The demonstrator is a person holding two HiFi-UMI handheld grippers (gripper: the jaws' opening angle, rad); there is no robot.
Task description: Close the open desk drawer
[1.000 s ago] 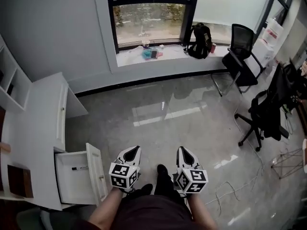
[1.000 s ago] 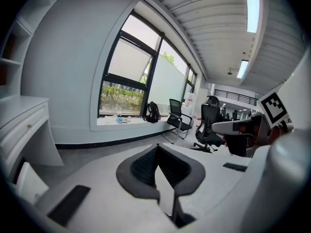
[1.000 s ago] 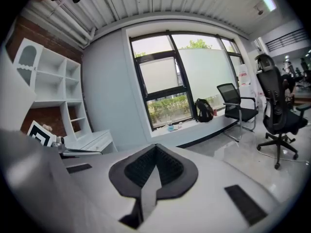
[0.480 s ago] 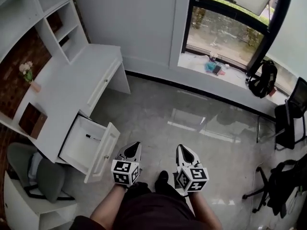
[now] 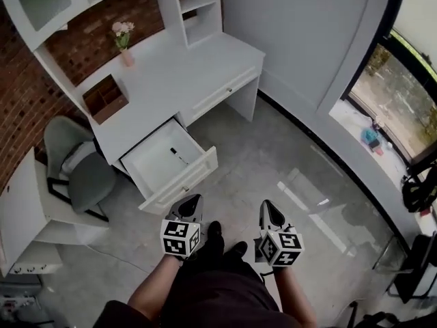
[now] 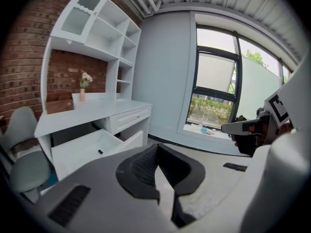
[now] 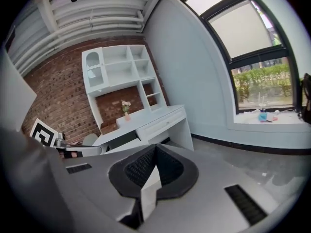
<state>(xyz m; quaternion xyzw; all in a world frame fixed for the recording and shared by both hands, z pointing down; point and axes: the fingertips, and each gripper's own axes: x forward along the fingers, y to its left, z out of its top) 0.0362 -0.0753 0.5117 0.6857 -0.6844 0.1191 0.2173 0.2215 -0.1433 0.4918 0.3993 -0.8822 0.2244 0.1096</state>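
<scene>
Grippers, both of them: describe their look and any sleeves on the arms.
The left gripper and right gripper match: pale grey tapered bodies, black ribbed pads narrowing to a point, each carrying a white cube with black square markers. No cables show. No sleeves cover the forearms.

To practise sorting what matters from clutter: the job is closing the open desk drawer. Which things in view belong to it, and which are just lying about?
Job: open drawer, desk, left gripper, right gripper.
Lying about: marker in the drawer, flower vase, wooden box, grey chair.
</scene>
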